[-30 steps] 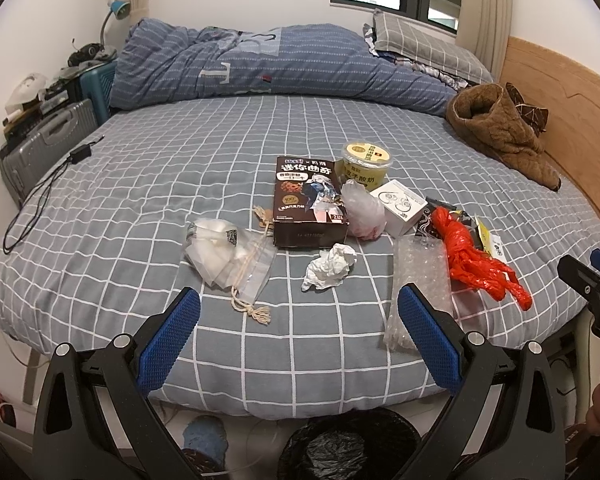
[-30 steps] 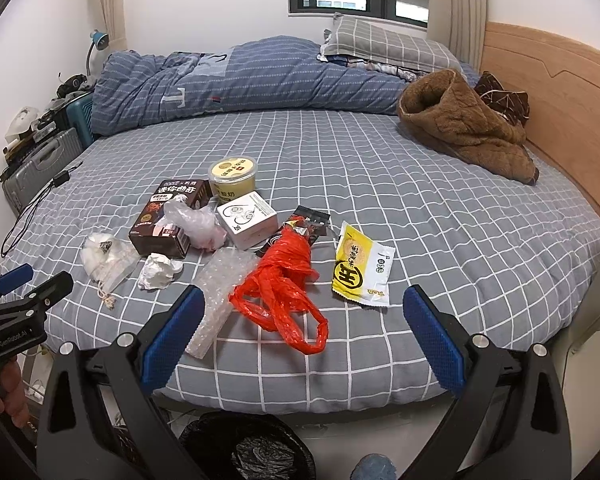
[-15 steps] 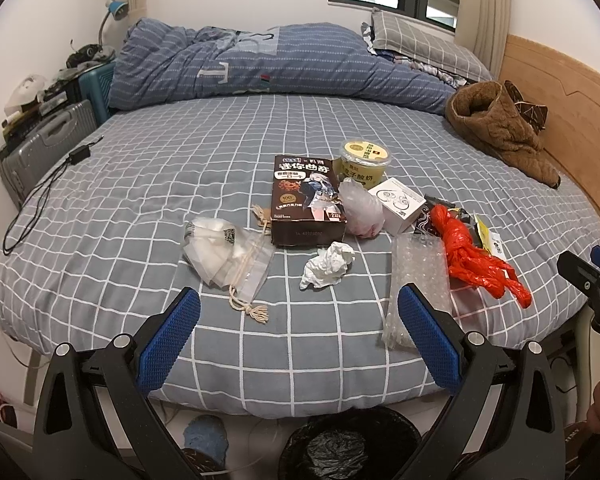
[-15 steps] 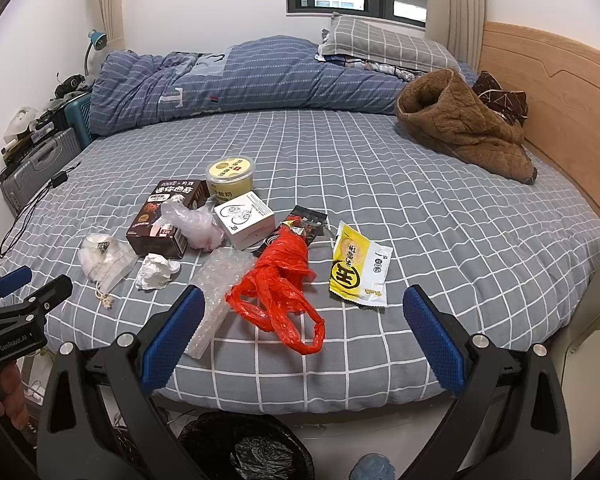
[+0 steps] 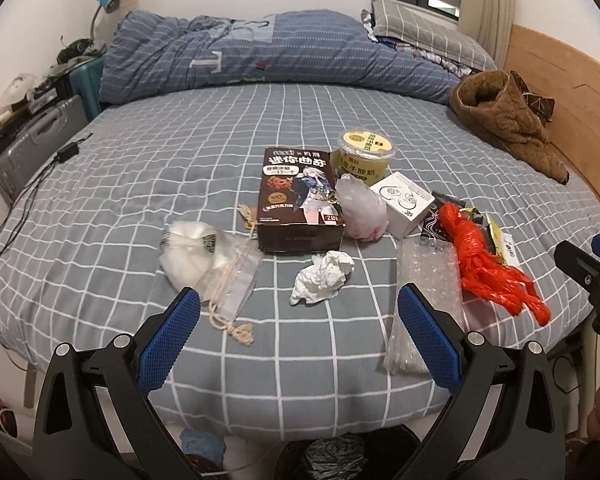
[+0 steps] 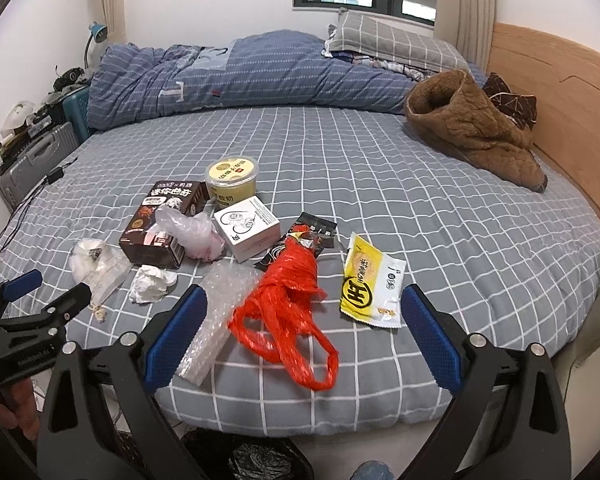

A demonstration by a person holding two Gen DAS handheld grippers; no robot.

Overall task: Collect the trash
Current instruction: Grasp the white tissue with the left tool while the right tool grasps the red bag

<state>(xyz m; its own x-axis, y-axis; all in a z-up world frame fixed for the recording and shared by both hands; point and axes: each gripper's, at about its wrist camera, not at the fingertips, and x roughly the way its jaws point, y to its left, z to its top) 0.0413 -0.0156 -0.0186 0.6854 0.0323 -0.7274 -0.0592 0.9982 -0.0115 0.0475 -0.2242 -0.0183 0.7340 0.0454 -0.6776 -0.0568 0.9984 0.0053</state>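
Trash lies on the grey checked bed point(image 5: 140, 168): a brown cookie box point(image 5: 300, 200), a yellow yoghurt tub point(image 5: 366, 152), a crumpled tissue point(image 5: 324, 276), a white mesh pouch point(image 5: 204, 252), bubble wrap point(image 5: 424, 280), a red plastic bag point(image 6: 292, 300), a yellow snack packet point(image 6: 370, 284) and a small white box point(image 6: 248, 226). My left gripper point(image 5: 298, 336) is open, hovering at the bed's near edge short of the tissue. My right gripper point(image 6: 300, 332) is open above the red bag. A black-lined bin point(image 6: 252, 460) stands on the floor below.
A folded blue duvet point(image 5: 268, 56), a grey pillow point(image 6: 392, 44) and a brown fleece garment point(image 6: 468, 132) lie at the far side. The wooden headboard point(image 6: 560, 92) runs along the right. A grey suitcase point(image 5: 32, 144) and a cable point(image 5: 24, 208) are at the left.
Both grippers have drifted slightly forward toward the trash. Neither has opened, shut or touched anything.
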